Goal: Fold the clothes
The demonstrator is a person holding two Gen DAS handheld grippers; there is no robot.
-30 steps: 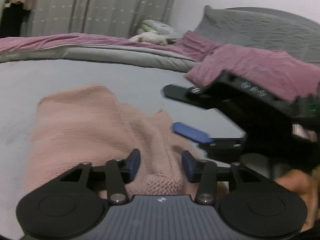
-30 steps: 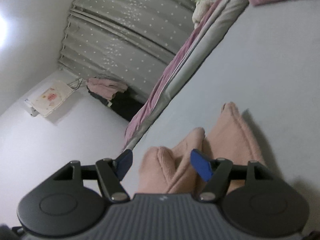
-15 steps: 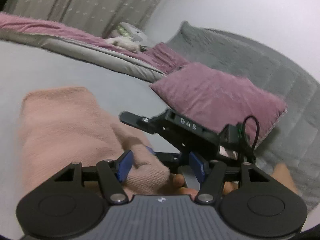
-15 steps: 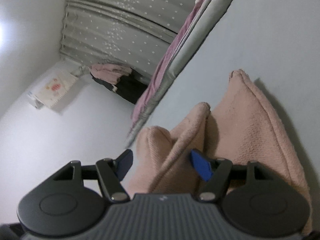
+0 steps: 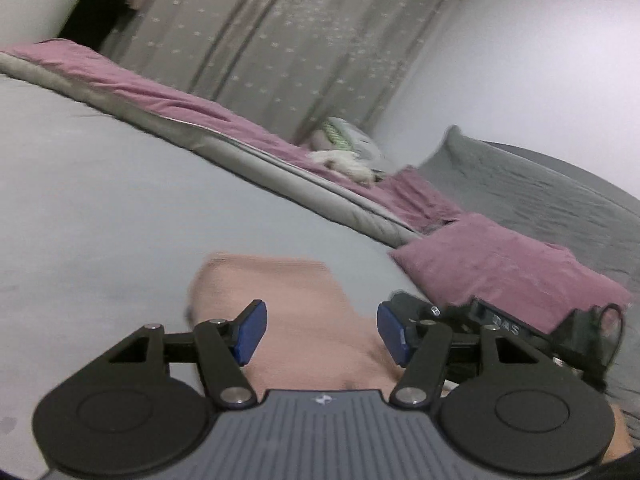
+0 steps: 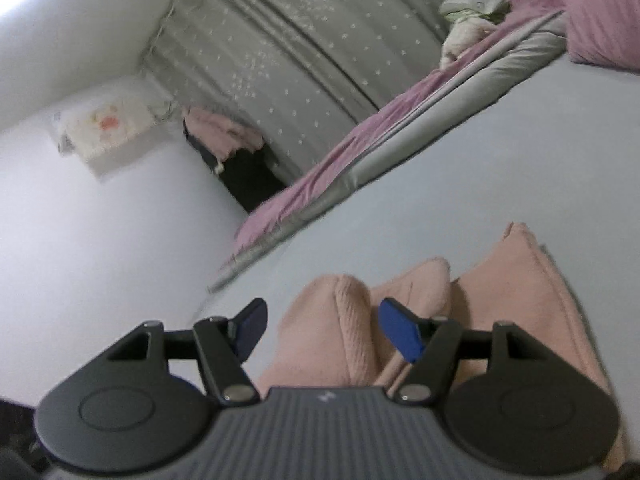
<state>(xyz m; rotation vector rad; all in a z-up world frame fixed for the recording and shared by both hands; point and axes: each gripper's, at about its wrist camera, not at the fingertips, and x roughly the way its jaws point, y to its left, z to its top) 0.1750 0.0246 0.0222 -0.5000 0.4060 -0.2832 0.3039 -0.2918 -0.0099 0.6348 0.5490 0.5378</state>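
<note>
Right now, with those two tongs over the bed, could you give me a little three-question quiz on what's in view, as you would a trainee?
1. True or false: the pink knitted garment lies on the pale grey bed sheet.
2. Which is nearest the purple pillow? A) the grey starry curtain B) the right tongs C) the dark clothes in the far corner.
3. Fill in: the pads of the left tongs are coloured ____.

Key: 1 true; 2 B; 3 blue.
</note>
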